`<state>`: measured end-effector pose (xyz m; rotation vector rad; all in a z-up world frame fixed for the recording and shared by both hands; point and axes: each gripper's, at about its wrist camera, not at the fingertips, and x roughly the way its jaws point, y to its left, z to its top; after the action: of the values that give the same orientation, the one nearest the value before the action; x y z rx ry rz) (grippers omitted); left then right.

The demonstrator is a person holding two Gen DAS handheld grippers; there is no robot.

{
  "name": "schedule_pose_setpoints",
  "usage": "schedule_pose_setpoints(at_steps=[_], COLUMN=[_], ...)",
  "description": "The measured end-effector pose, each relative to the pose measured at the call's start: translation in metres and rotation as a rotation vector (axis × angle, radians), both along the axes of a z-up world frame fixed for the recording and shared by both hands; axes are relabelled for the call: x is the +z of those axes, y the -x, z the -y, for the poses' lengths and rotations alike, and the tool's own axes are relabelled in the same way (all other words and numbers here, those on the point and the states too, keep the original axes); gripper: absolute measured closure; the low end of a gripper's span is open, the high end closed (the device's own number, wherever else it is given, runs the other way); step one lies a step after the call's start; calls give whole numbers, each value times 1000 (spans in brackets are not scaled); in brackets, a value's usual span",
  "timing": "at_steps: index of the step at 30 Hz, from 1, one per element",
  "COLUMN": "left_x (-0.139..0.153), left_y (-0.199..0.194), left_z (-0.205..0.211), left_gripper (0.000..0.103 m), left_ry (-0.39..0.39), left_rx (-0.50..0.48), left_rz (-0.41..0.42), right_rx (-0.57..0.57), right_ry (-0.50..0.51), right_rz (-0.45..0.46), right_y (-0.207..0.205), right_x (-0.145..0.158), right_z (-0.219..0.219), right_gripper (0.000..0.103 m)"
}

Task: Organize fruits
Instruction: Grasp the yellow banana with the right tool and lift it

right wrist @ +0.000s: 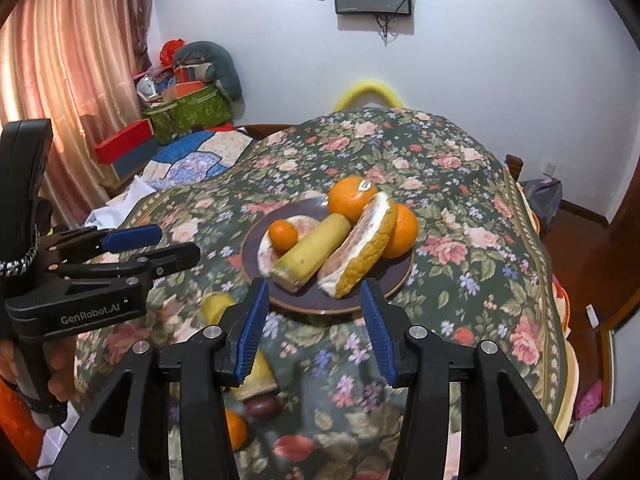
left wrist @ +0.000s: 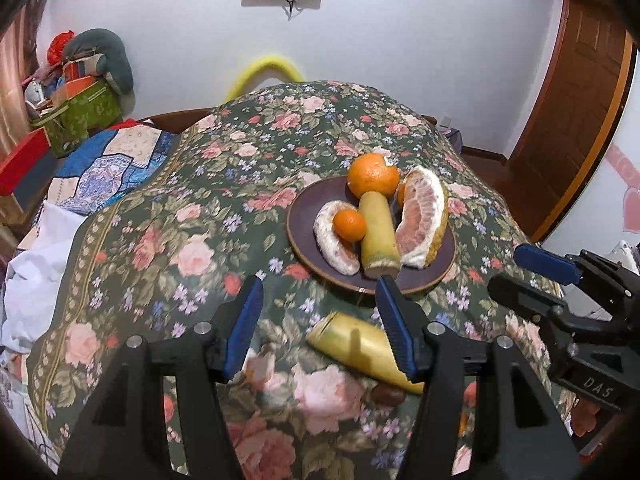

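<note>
A dark round plate on the floral tablecloth holds a large orange, a small mandarin, a cut banana piece, a pomelo wedge and a peeled pomelo segment. My left gripper hovers open just in front of the plate, over a second banana piece lying on the cloth beside a dark small fruit. My right gripper is open too, empty, at the plate's near rim. A second orange sits behind the wedge.
Another small orange lies near the table's front edge. The round table drops away on all sides. Left of it are a bed with a quilt, boxes and a green basket. A wooden door stands at the right.
</note>
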<state>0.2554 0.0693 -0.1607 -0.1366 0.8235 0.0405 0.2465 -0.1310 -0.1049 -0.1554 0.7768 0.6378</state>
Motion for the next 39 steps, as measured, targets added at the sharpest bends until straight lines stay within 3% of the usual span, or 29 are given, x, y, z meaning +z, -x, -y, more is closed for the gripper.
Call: schedule_pose_setpoints(at_steps=[21, 29, 39], left_x=[-51, -46, -29], left_y=[8, 10, 25], left_z=[-37, -29, 22], left_gripper=[45, 45, 45], left_ry=[29, 42, 32], left_rx=[68, 55, -34], left_rz=[-86, -79, -64], right_rx=[199, 170, 50], right_ry=[154, 105, 123], right_rz=[-156, -161, -148], right_y=[9, 8, 11], right_x=[-71, -62, -54], right_z=[-66, -46, 7], right_gripper=[59, 65, 67])
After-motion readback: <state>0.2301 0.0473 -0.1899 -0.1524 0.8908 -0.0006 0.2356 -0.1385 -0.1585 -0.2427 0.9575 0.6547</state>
